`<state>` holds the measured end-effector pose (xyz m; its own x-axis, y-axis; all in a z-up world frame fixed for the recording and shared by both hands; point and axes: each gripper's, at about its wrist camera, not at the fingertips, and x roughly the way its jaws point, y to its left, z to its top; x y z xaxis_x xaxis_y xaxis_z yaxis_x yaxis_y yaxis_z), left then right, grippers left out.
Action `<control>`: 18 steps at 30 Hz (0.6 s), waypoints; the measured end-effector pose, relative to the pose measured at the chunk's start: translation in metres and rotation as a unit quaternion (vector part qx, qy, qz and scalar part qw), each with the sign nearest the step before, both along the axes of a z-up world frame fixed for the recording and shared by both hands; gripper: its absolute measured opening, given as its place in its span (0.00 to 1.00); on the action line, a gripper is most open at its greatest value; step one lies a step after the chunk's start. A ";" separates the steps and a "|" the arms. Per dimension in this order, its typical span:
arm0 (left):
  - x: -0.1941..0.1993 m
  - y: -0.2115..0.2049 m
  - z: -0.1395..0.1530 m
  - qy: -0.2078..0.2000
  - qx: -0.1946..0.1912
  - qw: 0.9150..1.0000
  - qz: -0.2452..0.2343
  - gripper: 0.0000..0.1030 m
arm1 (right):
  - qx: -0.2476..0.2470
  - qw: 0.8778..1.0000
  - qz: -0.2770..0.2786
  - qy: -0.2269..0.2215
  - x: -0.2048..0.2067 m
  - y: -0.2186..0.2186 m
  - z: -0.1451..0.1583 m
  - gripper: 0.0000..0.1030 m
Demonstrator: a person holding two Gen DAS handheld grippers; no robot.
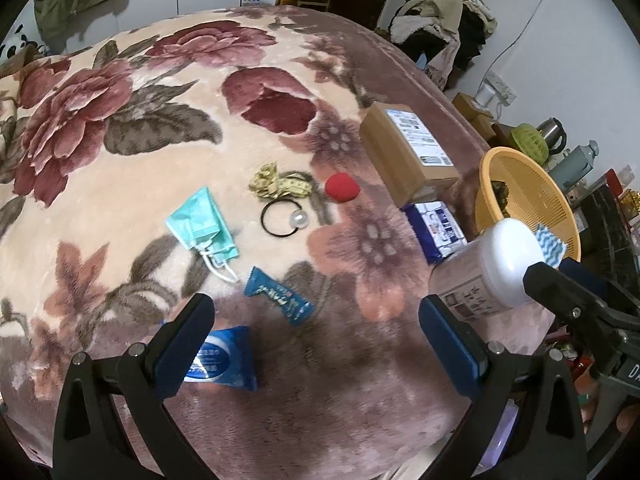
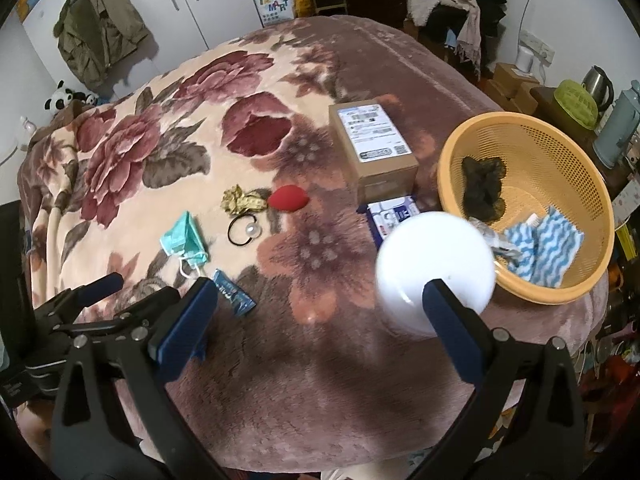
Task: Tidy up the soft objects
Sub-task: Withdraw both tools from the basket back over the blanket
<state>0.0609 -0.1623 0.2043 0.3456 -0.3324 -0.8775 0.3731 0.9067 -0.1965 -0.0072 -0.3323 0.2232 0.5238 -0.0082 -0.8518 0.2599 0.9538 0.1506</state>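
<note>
Tongs, left point(image 1: 316, 344) and right point(image 2: 320, 320), both released and empty; teal face mask point(image 1: 202, 226) at bed's point(image 1: 120, 160) 9 o'clock: light, floppy, pinch the folded body, not ear loops.

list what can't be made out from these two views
- Dark crumpled item in the orange basket: right wrist view, too dark to identify.
- Blue wipes pack: left wrist view, partly hidden behind the left gripper fingers.
- White-lidded jar: right wrist view shows only its blurred lid; the label is unreadable in the left view.
- Tissue pack: right wrist view, partly hidden by the jar.
- Cardboard box label: print too small.
</note>
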 end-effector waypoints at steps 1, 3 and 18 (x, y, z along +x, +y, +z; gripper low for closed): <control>0.000 0.003 -0.002 0.001 0.001 1.000 0.002 0.99 | 0.000 1.000 0.002 0.002 0.001 0.003 -0.001 1.00; -0.001 0.009 -0.006 0.003 0.001 1.000 0.005 0.99 | -0.001 1.000 0.007 0.004 0.002 0.009 -0.004 1.00; -0.004 0.063 -0.033 0.020 0.000 0.999 0.038 0.99 | 0.001 0.999 0.047 0.025 0.010 0.064 -0.028 1.00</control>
